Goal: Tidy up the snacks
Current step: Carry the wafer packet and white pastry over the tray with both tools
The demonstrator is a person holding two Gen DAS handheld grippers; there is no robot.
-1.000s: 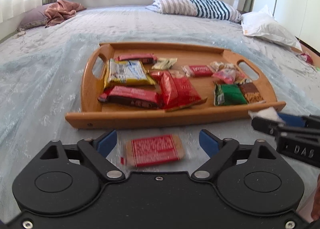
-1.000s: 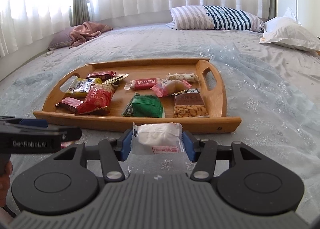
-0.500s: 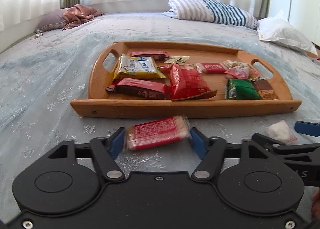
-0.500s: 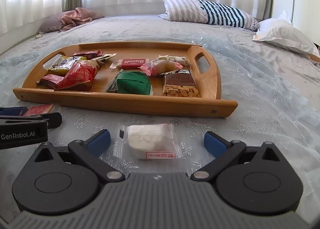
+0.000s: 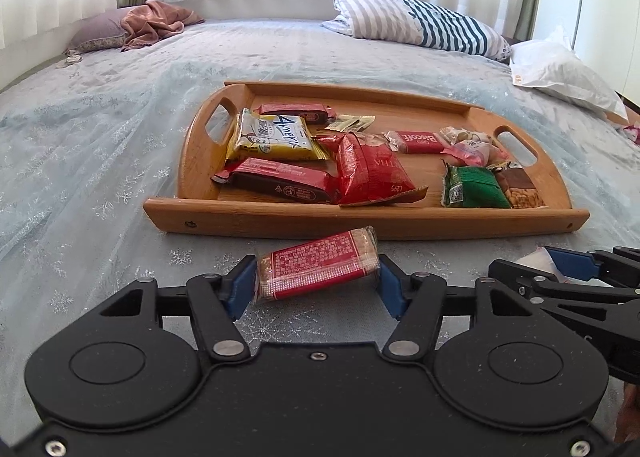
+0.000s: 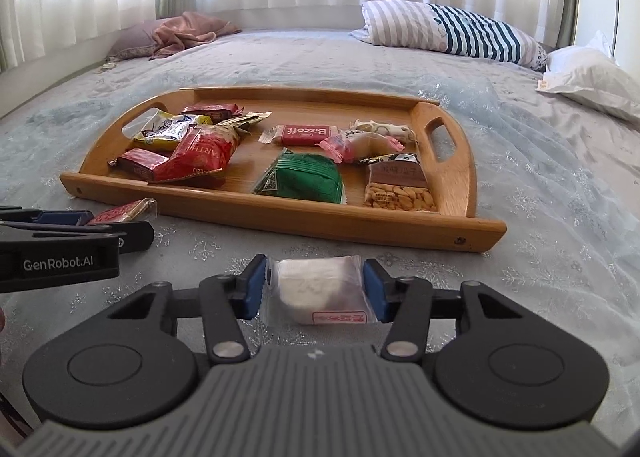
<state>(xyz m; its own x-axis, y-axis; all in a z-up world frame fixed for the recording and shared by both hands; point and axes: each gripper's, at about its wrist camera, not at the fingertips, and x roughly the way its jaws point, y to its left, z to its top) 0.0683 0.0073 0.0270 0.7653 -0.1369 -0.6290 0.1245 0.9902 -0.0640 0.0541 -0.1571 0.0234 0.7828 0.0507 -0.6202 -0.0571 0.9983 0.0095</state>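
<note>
My left gripper point(image 5: 316, 281) is shut on a red-wrapped biscuit pack point(image 5: 318, 265) and holds it tilted just in front of the wooden tray point(image 5: 280, 215). My right gripper point(image 6: 314, 289) is shut on a clear-wrapped white cake point(image 6: 314, 289) near the tray's front edge point(image 6: 360, 223). The tray lies on the bed and holds several snacks: a yellow pack point(image 5: 272, 135), red packs point(image 5: 368, 169), a green pack point(image 6: 304, 179), a nut bar point(image 6: 398, 187) and a Biscoff pack point(image 6: 304, 134). The left gripper and its red pack point(image 6: 120, 213) show at the left of the right wrist view.
The bed has a pale blue patterned cover point(image 5: 100, 161). A striped pillow point(image 5: 420, 25) and a white pillow point(image 5: 560, 73) lie at the far right, and a pink cloth on a pillow point(image 5: 148, 23) lies at the far left. Curtains hang behind.
The left gripper closed on the red biscuit pack and lifted it. The right gripper opened, dropped the white cake on the bed, then closed on it again.
</note>
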